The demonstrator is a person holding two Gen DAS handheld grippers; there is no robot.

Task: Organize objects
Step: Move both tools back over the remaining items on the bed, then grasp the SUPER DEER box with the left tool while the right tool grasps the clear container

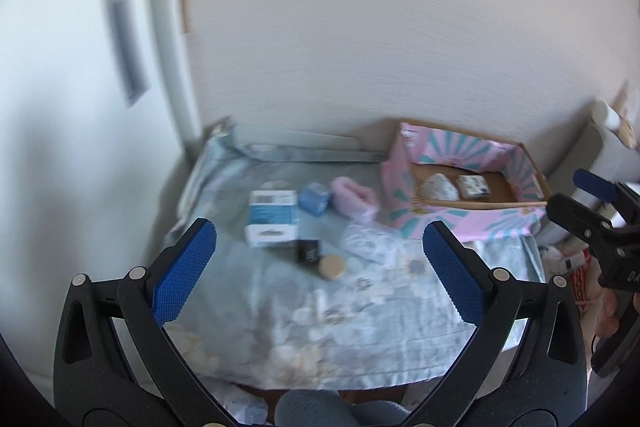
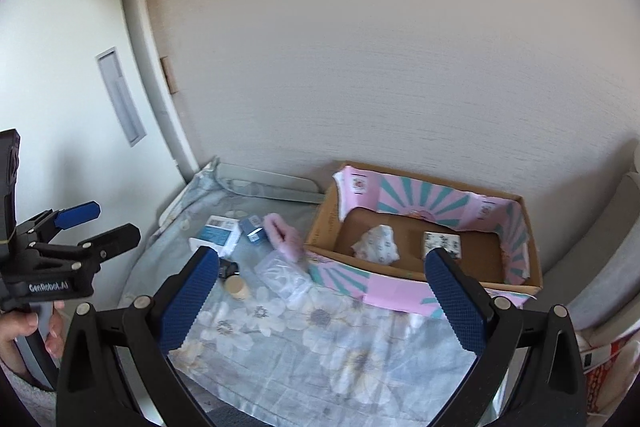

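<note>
Two raised wrist views, left perhaps blurred, sharing cloth-covered table [image 1: 360,327] and box [image 2: 516,227].

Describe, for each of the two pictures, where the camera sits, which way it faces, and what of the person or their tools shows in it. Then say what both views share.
Left wrist view: sits on the left gripper, facing forward over the table; its own open fingers show, the right gripper at the right edge.
Right wrist view: sits on the right gripper, facing the same way; its open fingers show, the left gripper and a hand at the left.
Shared: the floral cloth, pink-lined cardboard box, blue-white box.
</note>
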